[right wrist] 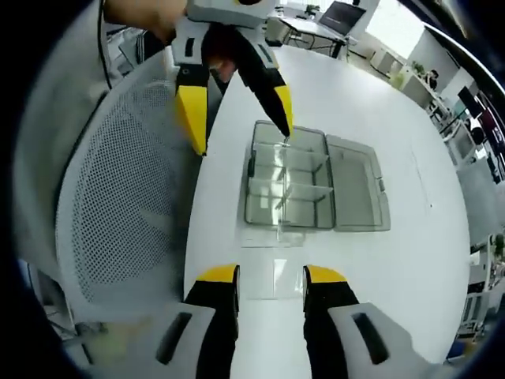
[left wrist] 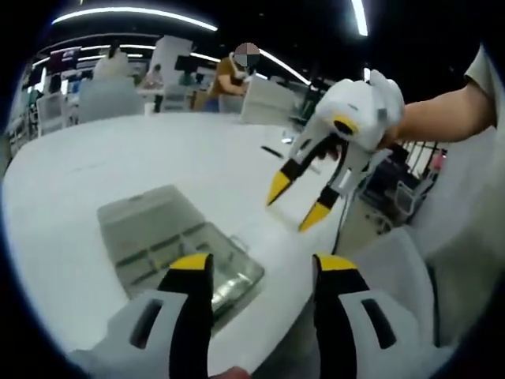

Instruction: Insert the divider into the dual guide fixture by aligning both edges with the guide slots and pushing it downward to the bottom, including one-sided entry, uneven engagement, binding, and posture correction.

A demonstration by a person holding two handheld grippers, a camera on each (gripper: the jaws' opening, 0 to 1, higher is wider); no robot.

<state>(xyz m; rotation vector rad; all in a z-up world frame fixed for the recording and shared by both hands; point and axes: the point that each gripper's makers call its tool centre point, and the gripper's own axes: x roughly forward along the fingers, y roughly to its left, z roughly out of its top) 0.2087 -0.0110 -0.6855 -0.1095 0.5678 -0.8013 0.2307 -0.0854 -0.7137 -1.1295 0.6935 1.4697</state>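
A clear plastic box [right wrist: 288, 185] lies on the white table [right wrist: 379, 110], its lid [right wrist: 357, 185] folded open beside it. Thin clear dividers [right wrist: 300, 189] split it into compartments. A faint clear flat piece [right wrist: 272, 241] seems to lie on the table just in front of the box. My right gripper [right wrist: 271, 276] is open and empty, a short way back from the box. My left gripper [right wrist: 241, 136] hangs open over the box's far end, one yellow tip close to its rim. In the left gripper view the box [left wrist: 177, 237] sits ahead of my open left gripper [left wrist: 264, 264], and the right gripper [left wrist: 297, 201] hovers open above the table.
A grey mesh chair [right wrist: 118, 197] stands against the near table edge, left of the box. A person's bare forearm [left wrist: 442, 118] holds the right gripper. Chairs and seated people [left wrist: 229, 75] are at the far side of the table. Desks with screens [right wrist: 331, 16] stand beyond.
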